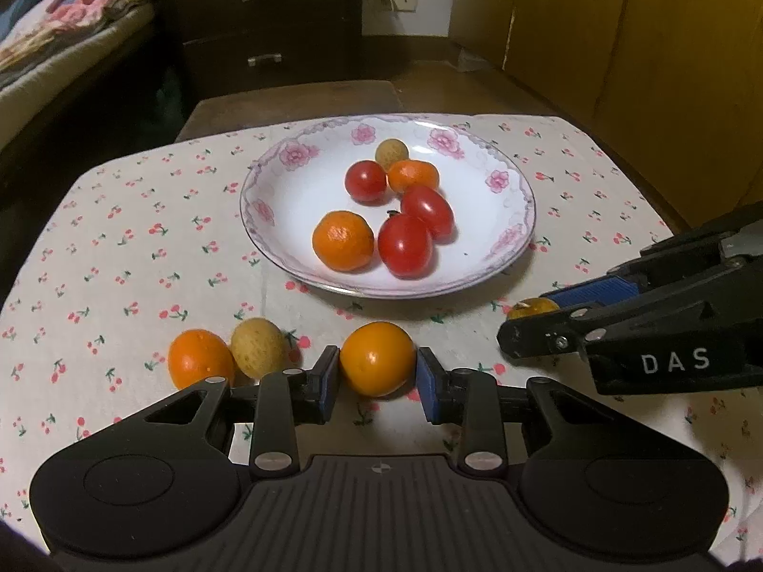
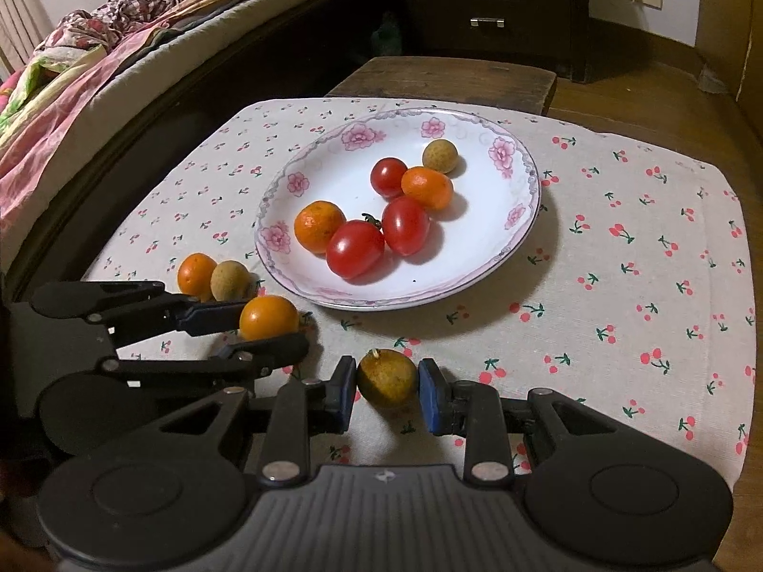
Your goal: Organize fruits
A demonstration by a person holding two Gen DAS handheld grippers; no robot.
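Left wrist view: the left gripper (image 1: 377, 372) clasps an orange fruit (image 1: 376, 357) on the tablecloth (image 1: 143, 248) — the plate (image 1: 267, 219) lies straight ahead. The right gripper (image 2: 387, 388) likewise pinches a yellow-brown fruit (image 2: 387, 376) — equally near.

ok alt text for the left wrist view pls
The left gripper closes its fingers on an orange fruit on a cherry-print tablecloth. Beyond sits a floral plate holding tomatoes and small oranges.
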